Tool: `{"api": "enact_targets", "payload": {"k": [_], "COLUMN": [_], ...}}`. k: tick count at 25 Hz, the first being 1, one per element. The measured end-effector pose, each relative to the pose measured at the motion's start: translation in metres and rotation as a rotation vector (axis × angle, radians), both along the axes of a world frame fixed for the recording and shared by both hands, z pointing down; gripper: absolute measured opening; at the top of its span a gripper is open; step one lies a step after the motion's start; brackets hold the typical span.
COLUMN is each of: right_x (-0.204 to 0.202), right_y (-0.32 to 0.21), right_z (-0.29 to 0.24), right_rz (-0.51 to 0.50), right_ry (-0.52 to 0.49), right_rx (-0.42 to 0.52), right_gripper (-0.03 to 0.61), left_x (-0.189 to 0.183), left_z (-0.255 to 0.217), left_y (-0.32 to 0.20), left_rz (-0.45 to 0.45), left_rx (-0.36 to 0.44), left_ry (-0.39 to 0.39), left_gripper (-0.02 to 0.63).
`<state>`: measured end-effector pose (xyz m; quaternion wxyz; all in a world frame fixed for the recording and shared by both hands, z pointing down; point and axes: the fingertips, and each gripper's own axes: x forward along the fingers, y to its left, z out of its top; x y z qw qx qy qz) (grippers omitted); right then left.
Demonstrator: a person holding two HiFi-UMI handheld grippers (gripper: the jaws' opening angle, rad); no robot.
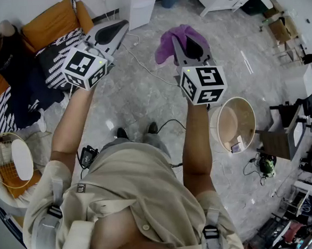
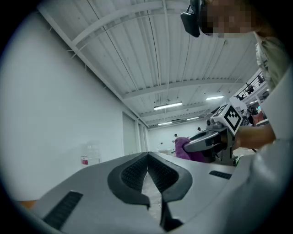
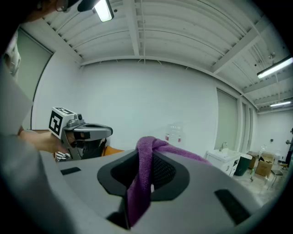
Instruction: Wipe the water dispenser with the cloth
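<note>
The floor (image 1: pixel 143 95) is gray stone, with an orange sofa (image 1: pixel 53 22) on it. The right claw (image 3: pixel 145 157) pinches the purple cloth (image 1: pixel 167 45). The left claw (image 2: pixel 147 160) is pressed together.

Beige short-sleeved shirt (image 1: pixel 135 202); grey shoulder straps (image 1: pixel 46 230); black shoes (image 1: pixel 122 133).

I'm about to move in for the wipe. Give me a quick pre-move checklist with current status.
1. Grip on the purple cloth: ok, pinched between the fingers of the right gripper.
2. The left gripper free: ok, shut, with nothing in it.
3. Reach to the water dispenser: not ok, it is only a faint shape at the far wall.
4. Cloth touching it: not ok.
5. Floor ahead: not ok, a white cable lies there.
</note>
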<state>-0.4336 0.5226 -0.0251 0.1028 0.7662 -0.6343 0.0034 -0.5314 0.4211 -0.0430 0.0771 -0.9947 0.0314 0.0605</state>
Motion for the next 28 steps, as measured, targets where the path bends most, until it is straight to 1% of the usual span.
{"api": "enact_targets", "payload": {"k": [6, 9, 12, 16, 20, 23, 28], "right_x": [-0.007, 0.002, 0.020, 0.062, 0.113, 0.155, 0.228], "right_y": [-0.006, -0.011, -0.016, -0.031, -0.052, -0.067, -0.088], "right_z": [-0.001, -0.001, 0.001, 0.012, 0.024, 0.030, 0.043], "right_rz": [-0.005, -0.006, -0.012, -0.021, -0.045, -0.080, -0.132], "right_ry": [-0.002, -0.007, -0.020, -0.063, -0.084, -0.099, -0.126], "right_rx": [-0.003, -0.008, -0.008, 0.000, 0.004, 0.007, -0.021], "right_gripper": [0.075, 0.075, 0.077, 0.083, 0.087, 0.086, 0.087], "left_x": [-0.004, 0.005, 0.020, 0.054, 0.093, 0.130, 0.200], "left_z": [0.000, 0.001, 0.005, 0.018, 0.032, 0.039, 0.046], "left_y": [-0.005, -0.011, -0.015, -0.028, -0.049, -0.064, -0.078], "left_rz": [0.002, 0.000, -0.006, -0.036, -0.092, -0.132, -0.179], "left_rx": [-0.008, -0.018, -0.027, -0.032, -0.046, -0.067, -0.086], "left_ry": [0.003, 0.005, -0.003, -0.027, -0.062, -0.077, -0.094], "left_gripper": [0.018, 0.018, 0.018, 0.018, 0.018, 0.018, 0.018]}}
